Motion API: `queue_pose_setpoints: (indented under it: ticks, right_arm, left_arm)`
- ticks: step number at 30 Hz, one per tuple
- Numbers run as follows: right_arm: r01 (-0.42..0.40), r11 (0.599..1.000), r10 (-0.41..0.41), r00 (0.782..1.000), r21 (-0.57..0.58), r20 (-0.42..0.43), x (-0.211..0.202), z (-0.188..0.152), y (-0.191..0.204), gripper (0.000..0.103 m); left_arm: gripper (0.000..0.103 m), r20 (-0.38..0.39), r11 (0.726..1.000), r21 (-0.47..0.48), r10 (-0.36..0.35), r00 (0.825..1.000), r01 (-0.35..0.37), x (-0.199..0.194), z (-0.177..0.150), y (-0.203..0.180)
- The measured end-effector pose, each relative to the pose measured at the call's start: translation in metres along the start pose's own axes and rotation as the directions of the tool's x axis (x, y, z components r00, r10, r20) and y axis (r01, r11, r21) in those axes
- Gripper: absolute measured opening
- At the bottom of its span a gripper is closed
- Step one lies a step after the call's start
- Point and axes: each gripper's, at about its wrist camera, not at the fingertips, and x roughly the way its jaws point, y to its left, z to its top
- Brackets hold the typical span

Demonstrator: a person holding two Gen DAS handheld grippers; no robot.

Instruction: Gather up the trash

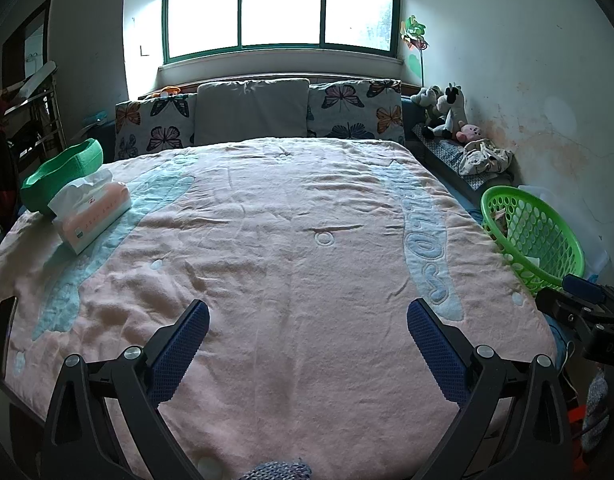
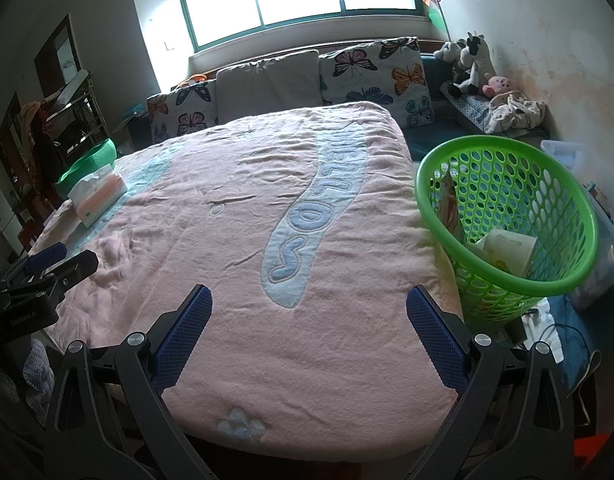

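A green perforated basket [image 2: 507, 216] stands at the bed's right edge and holds paper scraps and wrappers [image 2: 507, 246]; it also shows in the left wrist view as the green basket [image 1: 531, 236]. My left gripper [image 1: 307, 316] hovers open over the near end of the pink blanket [image 1: 287, 240], nothing between its fingers. My right gripper [image 2: 309, 304] is open too, above the blanket [image 2: 247, 240] just left of the basket. Each gripper shows at the edge of the other's view: the right gripper [image 1: 579, 300], the left gripper [image 2: 59, 268]. No loose trash shows on the blanket.
A tissue pack [image 1: 93, 210] and a green bowl-shaped bin [image 1: 63, 174] sit at the bed's left side. Pillows [image 1: 259, 116] line the head under the window. Stuffed toys [image 1: 447, 112] and crumpled cloth [image 1: 485, 158] lie at the right wall. A clear plastic bin [image 2: 603, 240] stands behind the basket.
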Motion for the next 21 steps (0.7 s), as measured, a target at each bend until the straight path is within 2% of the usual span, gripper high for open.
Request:
queue_pose_setpoints:
  ticks: [21]
  right_arm:
    - [-0.004, 1.000, 0.004, 1.000, -0.003, 0.002, 0.0003, -0.0003, 0.0007, 0.097]
  left_arm:
    - [0.096, 0.003, 1.000, -0.002, 0.002, 1.000, -0.002, -0.0006, -0.0037, 0.0026]
